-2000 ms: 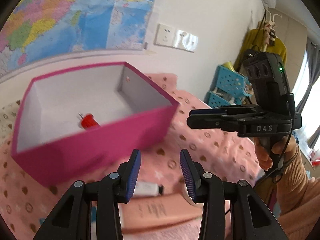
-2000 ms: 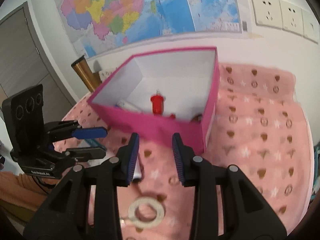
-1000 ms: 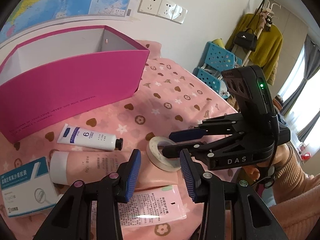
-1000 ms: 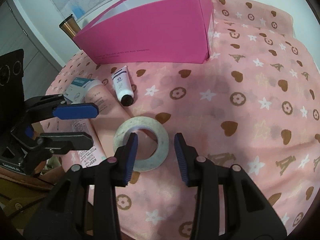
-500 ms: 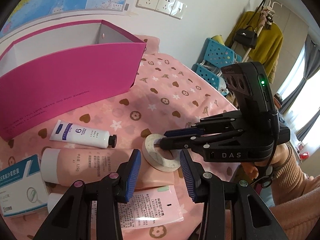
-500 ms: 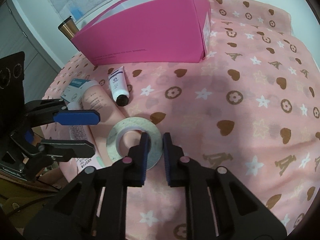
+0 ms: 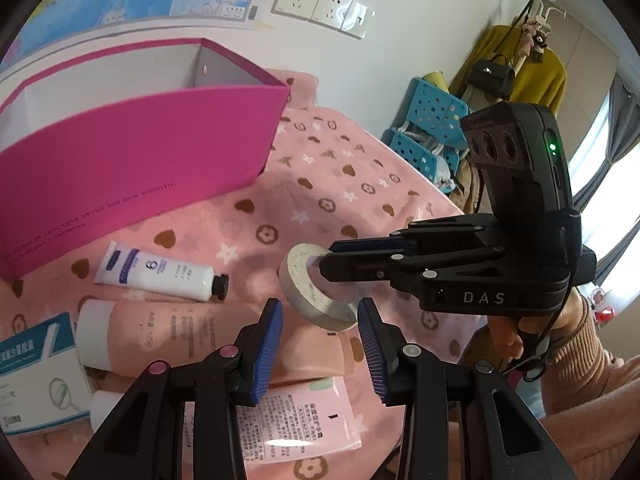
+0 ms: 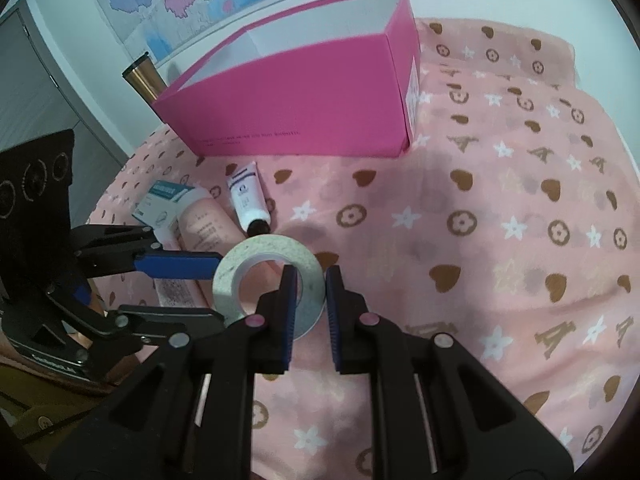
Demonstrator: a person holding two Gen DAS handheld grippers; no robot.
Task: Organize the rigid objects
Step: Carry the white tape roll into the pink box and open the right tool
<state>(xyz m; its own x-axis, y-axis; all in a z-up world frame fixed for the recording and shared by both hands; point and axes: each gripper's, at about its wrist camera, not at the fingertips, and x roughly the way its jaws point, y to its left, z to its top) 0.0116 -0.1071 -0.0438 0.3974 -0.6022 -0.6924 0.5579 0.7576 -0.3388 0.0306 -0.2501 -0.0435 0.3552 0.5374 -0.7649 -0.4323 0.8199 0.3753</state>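
So the right tool [image 8: 311, 280] is clamped on the rim of the tape roll [image 8: 268, 258], holding it tilted off the pink cloth [image 8: 500, 208]. Left tool [image 7: 320, 322] sits spread apart, just under the roll. Pink box [image 8: 304, 104] is straight ahead, hand cream tube [image 8: 248, 198] in between.

The inside floor of the pink box [image 7: 140, 184] is hidden behind its near wall in both views, so its contents cannot be told. The right gripper [image 8: 311, 280] covers the near part of the tape roll [image 8: 256, 258]. The blue-and-white carton [image 7: 28, 364] is cut off by the left edge of the left wrist view, and its print is too small to read. The pink tube [image 7: 132, 332] runs under the left gripper [image 7: 320, 332], its far end hidden. The small lettering on the box front is unreadable.
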